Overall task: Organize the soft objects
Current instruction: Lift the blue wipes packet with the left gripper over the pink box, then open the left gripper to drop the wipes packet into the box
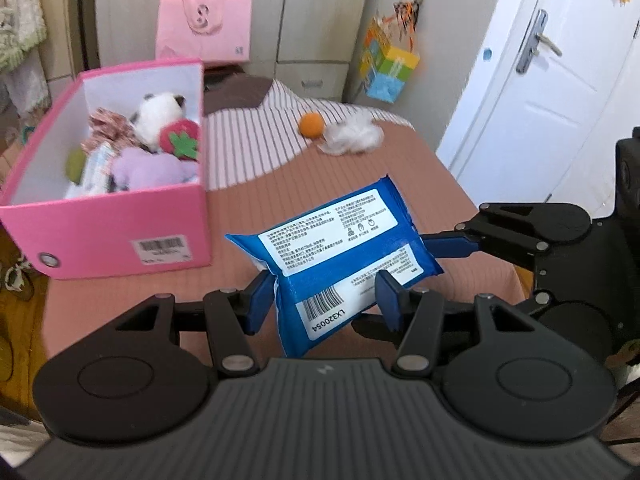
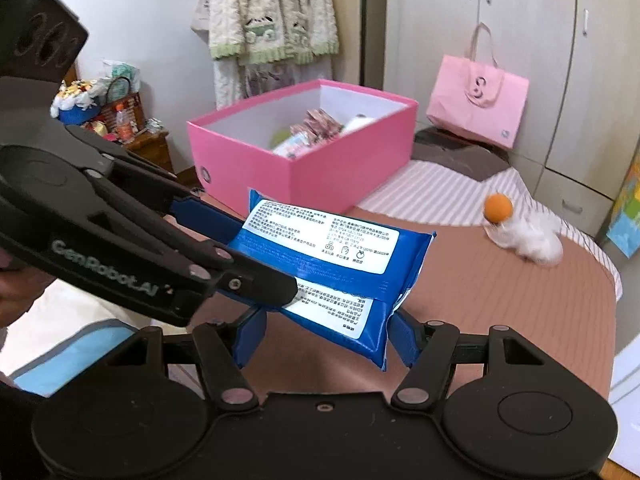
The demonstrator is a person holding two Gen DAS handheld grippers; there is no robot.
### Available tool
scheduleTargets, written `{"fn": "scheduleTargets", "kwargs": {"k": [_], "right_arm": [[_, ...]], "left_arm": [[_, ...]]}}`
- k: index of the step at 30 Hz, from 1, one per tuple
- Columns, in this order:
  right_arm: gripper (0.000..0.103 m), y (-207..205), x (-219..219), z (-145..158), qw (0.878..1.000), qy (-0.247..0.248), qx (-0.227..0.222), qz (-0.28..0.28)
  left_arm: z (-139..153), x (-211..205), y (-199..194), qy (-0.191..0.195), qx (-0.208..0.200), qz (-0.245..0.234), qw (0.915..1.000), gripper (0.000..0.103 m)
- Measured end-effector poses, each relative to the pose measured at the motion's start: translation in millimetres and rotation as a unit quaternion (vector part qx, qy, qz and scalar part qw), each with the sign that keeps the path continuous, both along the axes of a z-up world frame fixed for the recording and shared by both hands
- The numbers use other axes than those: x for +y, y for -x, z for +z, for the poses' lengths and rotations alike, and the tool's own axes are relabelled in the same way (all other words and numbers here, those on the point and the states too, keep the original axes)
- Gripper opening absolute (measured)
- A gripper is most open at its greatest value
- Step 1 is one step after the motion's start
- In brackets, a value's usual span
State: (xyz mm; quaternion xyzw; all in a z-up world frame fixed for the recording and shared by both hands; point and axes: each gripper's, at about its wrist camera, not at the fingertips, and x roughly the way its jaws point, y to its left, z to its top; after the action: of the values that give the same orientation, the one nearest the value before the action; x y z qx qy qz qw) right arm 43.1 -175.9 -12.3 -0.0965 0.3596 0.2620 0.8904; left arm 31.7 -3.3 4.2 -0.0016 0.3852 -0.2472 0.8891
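A blue pack of wet wipes (image 1: pixel 340 248) with white labels is held above the brown table, label side up. My left gripper (image 1: pixel 324 300) is shut on its near end. My right gripper (image 2: pixel 328 332) is shut on the pack's (image 2: pixel 340 276) other end; its fingers (image 1: pixel 452 246) come in from the right in the left wrist view. The left gripper's fingers (image 2: pixel 208 220) reach in from the left in the right wrist view. A pink box (image 1: pixel 104 224) to the left holds plush toys and several soft items; it also shows in the right wrist view (image 2: pixel 320 172).
An orange ball (image 1: pixel 312 125) and a white fluffy tuft (image 1: pixel 352 136) lie at the far side of the table; both show in the right wrist view, ball (image 2: pixel 498 208) and tuft (image 2: pixel 536 240). A pink bag (image 1: pixel 204 24) stands behind. A white door (image 1: pixel 540 80) is at right.
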Motion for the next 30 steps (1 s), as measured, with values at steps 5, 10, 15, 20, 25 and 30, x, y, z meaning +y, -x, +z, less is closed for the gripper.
{"fn": "scheduleTargets", "kwargs": {"k": [5, 10, 15, 20, 25, 30], "right_arm": [[0.071, -4, 23, 15, 1.0, -0.004, -0.024, 0.016], [0.072, -23, 46, 31, 0.998, -0.022, -0.045, 0.029], [0.072, -51, 63, 43, 0.997, -0.047, -0.048, 0.037], [0.072, -82, 79, 49, 0.996, -0.056, -0.054, 0.034], [0.072, -117, 91, 51, 0.997, -0.051, -0.047, 0.029], [0.072, -151, 103, 40, 0.999, -0.033, -0.028, 0.031]], "left_arm": [[15, 24, 0, 0.003, -0.029, 0.024, 0.9993, 0.053], [34, 50, -7, 0.008, -0.069, 0.05, 0.9963, 0.053], [46, 71, -26, 0.013, -0.092, 0.077, 0.9927, 0.053], [52, 93, -64, 0.044, -0.088, 0.104, 0.9898, 0.053], [44, 106, -105, 0.066, -0.065, 0.124, 0.9879, 0.053], [24, 111, -144, 0.063, -0.04, 0.145, 0.9866, 0.053]]}}
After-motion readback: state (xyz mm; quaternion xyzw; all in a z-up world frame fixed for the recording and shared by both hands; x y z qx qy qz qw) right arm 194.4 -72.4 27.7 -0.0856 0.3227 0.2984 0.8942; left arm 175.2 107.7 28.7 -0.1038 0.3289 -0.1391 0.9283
